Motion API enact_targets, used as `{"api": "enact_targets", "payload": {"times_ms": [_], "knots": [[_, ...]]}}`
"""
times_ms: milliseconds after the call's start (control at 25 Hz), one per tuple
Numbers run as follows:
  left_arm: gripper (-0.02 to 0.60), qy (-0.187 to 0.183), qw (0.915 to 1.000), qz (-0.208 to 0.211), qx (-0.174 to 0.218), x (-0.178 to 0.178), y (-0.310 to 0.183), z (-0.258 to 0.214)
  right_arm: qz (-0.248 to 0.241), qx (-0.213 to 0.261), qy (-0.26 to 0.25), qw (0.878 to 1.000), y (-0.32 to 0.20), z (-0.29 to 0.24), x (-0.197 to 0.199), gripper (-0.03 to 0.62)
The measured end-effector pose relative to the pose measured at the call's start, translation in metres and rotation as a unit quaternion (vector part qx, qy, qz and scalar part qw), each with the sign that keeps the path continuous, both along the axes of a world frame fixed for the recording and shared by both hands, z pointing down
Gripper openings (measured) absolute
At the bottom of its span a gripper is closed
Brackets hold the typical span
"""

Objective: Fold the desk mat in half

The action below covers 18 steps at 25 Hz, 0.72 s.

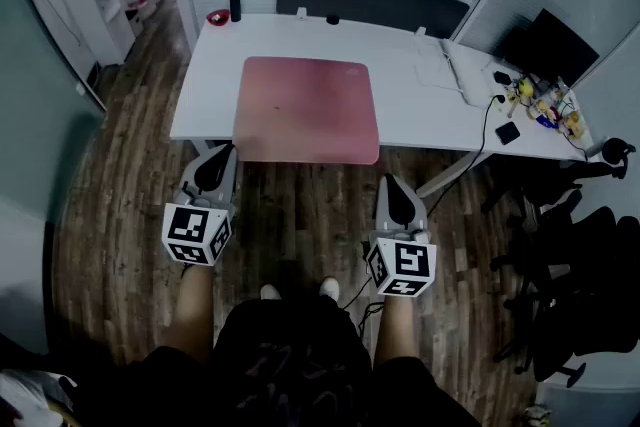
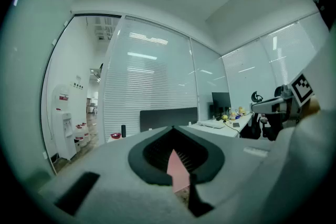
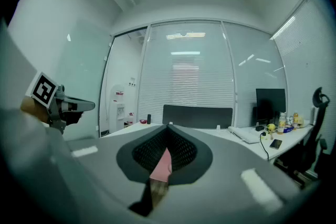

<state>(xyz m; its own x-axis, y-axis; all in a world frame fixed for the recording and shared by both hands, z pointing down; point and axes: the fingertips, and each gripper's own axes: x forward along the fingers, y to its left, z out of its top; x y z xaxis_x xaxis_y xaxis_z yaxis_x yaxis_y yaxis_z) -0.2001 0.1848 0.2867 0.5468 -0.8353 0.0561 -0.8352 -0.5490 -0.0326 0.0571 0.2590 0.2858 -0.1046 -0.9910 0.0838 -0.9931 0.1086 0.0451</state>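
Note:
A pink desk mat (image 1: 308,108) lies flat and unfolded on the white desk (image 1: 205,75), its near edge along the desk's front edge. My left gripper (image 1: 222,153) hangs over the wooden floor just in front of the mat's near left corner, jaws shut and empty. My right gripper (image 1: 388,183) is lower, short of the mat's near right corner, also shut with nothing in it. In the left gripper view a sliver of the mat (image 2: 178,170) shows through the slit of the left gripper (image 2: 173,134). The right gripper view shows the mat (image 3: 161,165) the same way past the right gripper (image 3: 169,128).
On the desk's right part lie a white keyboard (image 1: 445,70), a black phone (image 1: 507,132) on a cable and small toys near a monitor (image 1: 548,45). A red bowl (image 1: 218,17) and a dark cylinder (image 1: 235,8) stand at the back left. Black office chairs (image 1: 580,255) crowd the right.

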Motion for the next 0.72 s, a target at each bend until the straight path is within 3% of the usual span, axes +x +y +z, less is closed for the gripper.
{"api": "enact_targets", "payload": {"times_ms": [720], "knots": [[0.002, 0.003, 0.9999, 0.008, -0.008, -0.021, 0.01, 0.006, 0.002, 0.006, -0.001, 1.0, 0.011, -0.003, -0.024, 0.008]]}}
